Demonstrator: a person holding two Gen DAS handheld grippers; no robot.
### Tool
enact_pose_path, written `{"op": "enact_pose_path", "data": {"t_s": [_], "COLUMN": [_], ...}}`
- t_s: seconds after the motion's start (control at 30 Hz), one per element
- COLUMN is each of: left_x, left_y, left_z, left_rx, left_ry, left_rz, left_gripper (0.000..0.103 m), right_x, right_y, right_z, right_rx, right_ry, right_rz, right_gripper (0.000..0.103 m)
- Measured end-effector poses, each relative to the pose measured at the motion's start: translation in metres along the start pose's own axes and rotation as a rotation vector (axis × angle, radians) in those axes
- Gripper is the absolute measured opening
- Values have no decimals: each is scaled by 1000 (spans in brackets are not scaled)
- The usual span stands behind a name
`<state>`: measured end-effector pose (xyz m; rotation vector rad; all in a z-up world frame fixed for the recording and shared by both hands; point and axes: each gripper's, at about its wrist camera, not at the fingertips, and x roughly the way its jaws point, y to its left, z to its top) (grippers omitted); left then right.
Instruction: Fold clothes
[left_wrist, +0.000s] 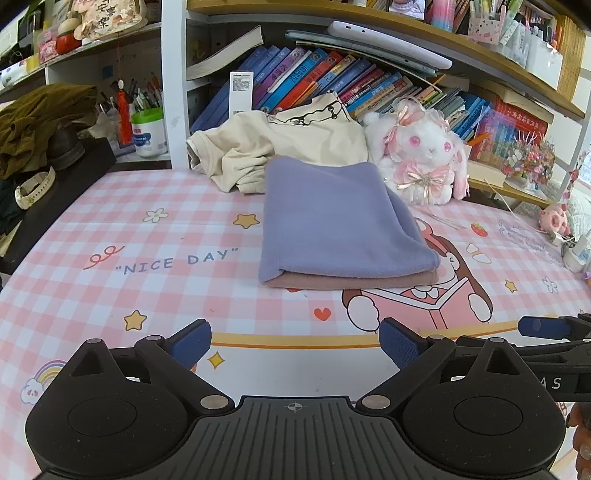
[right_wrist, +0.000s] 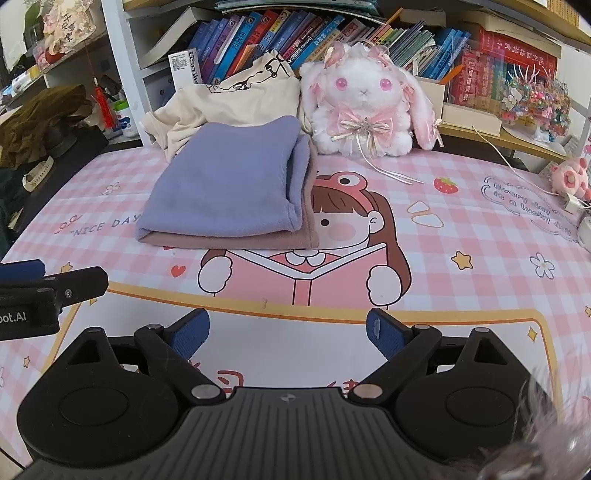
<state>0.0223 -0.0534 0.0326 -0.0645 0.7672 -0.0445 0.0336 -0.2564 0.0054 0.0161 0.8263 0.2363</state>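
Observation:
A folded garment, lilac on top with a dusty pink layer beneath (left_wrist: 340, 225) (right_wrist: 229, 192), lies flat on the pink checked desk mat (left_wrist: 147, 236) (right_wrist: 461, 236). A crumpled cream T-shirt (left_wrist: 280, 147) (right_wrist: 229, 99) lies behind it against the books. My left gripper (left_wrist: 295, 345) is open and empty, held near the mat's front edge, well short of the folded garment. My right gripper (right_wrist: 288, 334) is open and empty beside it, also short of the garment. Each gripper shows at the edge of the other's view.
A white and pink plush rabbit (left_wrist: 424, 162) (right_wrist: 365, 107) sits right of the clothes. Shelves of books (left_wrist: 332, 77) stand behind. A brown cloth pile (left_wrist: 40, 122) and a watch (left_wrist: 35, 188) lie at left. A small pink plush (right_wrist: 570, 177) and cables lie at right.

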Motion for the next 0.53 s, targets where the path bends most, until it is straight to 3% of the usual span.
{"op": "enact_pose_path", "data": {"t_s": [0.2,0.4,0.53], "left_x": [-1,-3,0], "left_y": [1,-2,-8], "left_z": [0,-3,-5], "left_rx": [2,63,98], "left_ry": [-5,-27,-10], "left_rz": [11,-57,-28], "left_gripper": [99,99,99], "right_x": [0,-1,-1], "right_y": [1,1,2], "right_z": [-1,-2,-4], "right_rx": [-2,-7,-9], "right_ry": [0,3,6], "right_rz": [1,2,2], "right_gripper": [93,93,93]}}
